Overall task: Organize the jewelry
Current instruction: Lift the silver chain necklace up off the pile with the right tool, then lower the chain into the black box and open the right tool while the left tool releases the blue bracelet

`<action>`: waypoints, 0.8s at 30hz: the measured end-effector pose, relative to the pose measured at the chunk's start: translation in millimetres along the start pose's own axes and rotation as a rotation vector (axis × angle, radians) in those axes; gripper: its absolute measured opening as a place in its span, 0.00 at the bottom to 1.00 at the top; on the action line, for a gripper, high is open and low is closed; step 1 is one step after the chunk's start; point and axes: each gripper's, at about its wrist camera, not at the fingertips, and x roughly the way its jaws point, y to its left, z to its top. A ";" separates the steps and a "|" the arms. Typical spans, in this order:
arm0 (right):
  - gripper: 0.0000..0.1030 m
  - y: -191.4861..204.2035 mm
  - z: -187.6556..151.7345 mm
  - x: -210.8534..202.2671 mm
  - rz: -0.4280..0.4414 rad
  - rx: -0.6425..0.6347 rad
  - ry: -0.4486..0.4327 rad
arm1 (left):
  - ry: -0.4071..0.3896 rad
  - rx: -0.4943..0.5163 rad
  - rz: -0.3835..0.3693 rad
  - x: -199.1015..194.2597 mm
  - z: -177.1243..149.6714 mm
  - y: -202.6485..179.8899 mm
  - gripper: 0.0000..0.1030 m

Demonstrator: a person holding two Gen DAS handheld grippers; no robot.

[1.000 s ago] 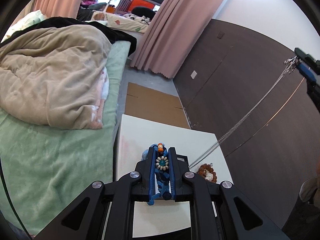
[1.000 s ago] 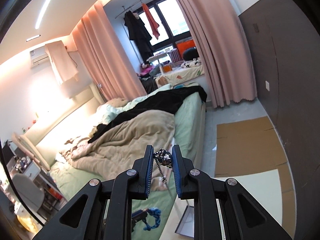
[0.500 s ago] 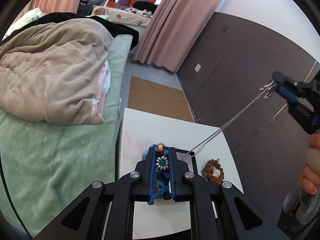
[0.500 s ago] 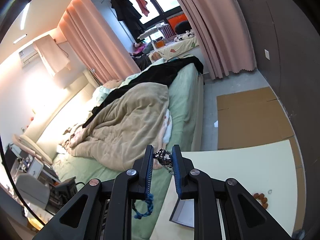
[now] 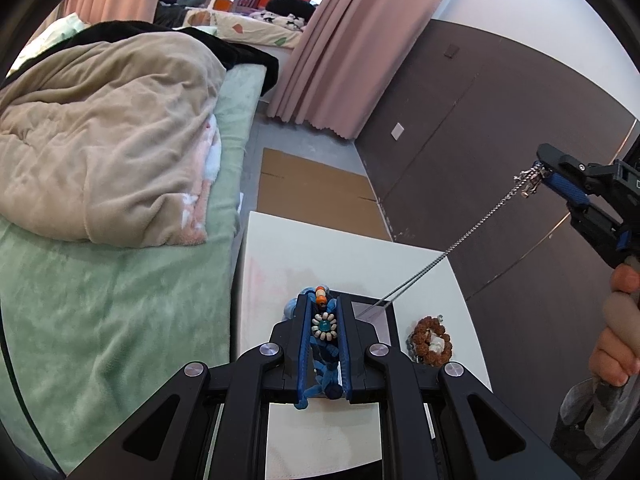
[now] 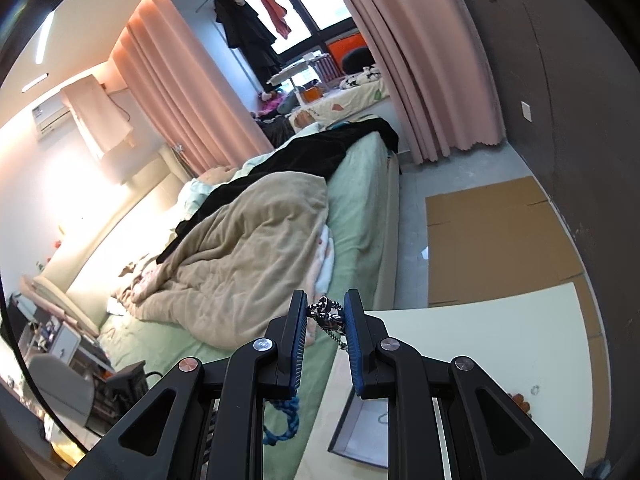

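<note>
My left gripper (image 5: 324,312) is shut on a blue braided bracelet (image 5: 323,325) with a white-bead flower and an orange bead, held just above a black-rimmed jewelry box (image 5: 380,316) on the white table (image 5: 340,256). My right gripper (image 6: 326,314) is shut on the clasp end of a silver chain necklace (image 6: 328,317). In the left wrist view the right gripper (image 5: 538,178) is high at the right and the chain (image 5: 460,242) runs taut down into the box. A brown bead bracelet (image 5: 431,340) lies right of the box.
A bed (image 5: 120,240) with a beige duvet borders the table's left edge. Flat cardboard (image 5: 316,188) lies on the floor beyond the table. A dark panelled wall (image 5: 480,120) stands to the right. The box (image 6: 364,428) also shows in the right wrist view.
My right gripper has come lower and nearer the table with the chain, so less chain hangs free. My left gripper has held the blue bracelet almost still over the box.
</note>
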 end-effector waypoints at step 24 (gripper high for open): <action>0.19 -79.0 -74.0 86.7 0.068 0.140 0.206 | 0.054 0.071 0.019 48.8 3.8 -21.2 0.12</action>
